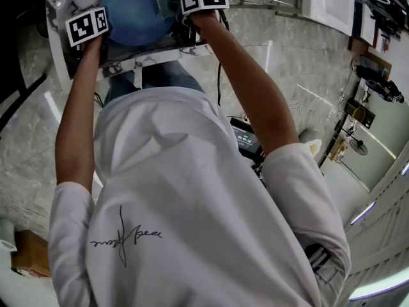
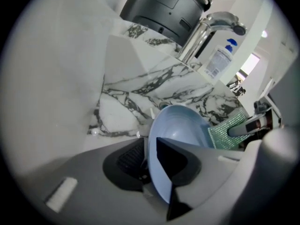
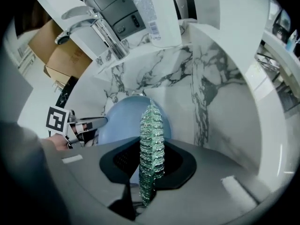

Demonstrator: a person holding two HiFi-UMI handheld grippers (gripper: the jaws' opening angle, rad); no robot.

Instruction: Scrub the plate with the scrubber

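A light blue plate stands on edge over the marble sink, and my left gripper is shut on its rim. The green sparkly scrubber is pinched upright in my right gripper, close in front of the plate. In the left gripper view the scrubber lies against the plate's right side. From the head view the plate shows at the top between the two marker cubes, with the scrubber at its right edge; both pairs of jaws are hidden there.
A chrome faucet and a soap bottle stand behind the marble sink wall. A dark appliance sits further back. Cardboard boxes lie beyond the counter. The person's white shirt fills most of the head view.
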